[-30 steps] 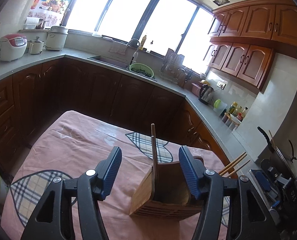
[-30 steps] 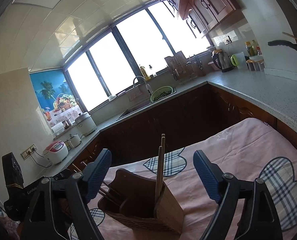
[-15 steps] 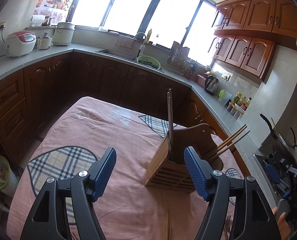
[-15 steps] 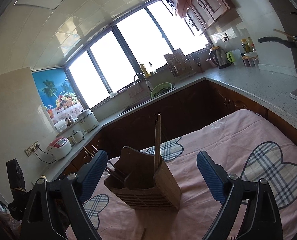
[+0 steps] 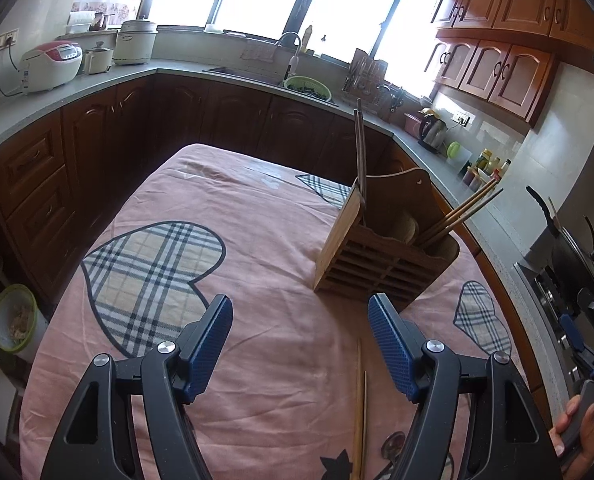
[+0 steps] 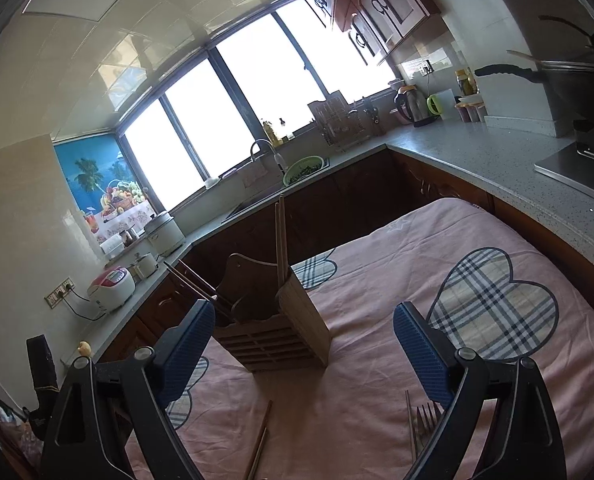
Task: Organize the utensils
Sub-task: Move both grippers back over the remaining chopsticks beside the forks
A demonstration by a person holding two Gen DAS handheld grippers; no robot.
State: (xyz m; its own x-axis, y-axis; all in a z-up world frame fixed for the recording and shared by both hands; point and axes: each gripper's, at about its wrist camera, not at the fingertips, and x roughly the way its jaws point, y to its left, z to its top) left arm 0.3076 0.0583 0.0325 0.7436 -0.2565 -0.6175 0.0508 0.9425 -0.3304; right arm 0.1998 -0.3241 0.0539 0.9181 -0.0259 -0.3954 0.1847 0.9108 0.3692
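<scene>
- Left gripper (image 5: 300, 344): jaws spread wide, nothing between them, touching nothing. It hangs above the tablecloth, short of the holder. The pads (image 5: 209, 346) are blue with a fine ribbed texture, on black angular arms with silver pivot screws.
- Right gripper (image 6: 305, 354): jaws likewise wide apart and empty, held above the cloth.
- Utensil holder (image 5: 381, 256): brown wood, box-shaped, slatted front, raised curved back panel. It stands upright on the table, ahead of both grippers.
- Upright chopsticks (image 5: 360, 148): a dark pair standing nearly vertical at one end of the holder.
- Leaning chopsticks (image 5: 463, 212): light wood, tilted outward from the opposite end.
- Loose chopsticks (image 5: 359, 408): a slim wooden pair lying flat on the cloth, just beside the left gripper's right finger.
- Fork (image 6: 427, 420): metal, tines visible on the cloth, partly hidden behind the right gripper's right finger.
- Spoon (image 5: 391, 446): metal bowl showing on the cloth at the lower edge of the left view.
- Tablecloth (image 5: 257, 232): pink fabric, wrinkled, with plaid heart patches outlined in dark trim.
</scene>
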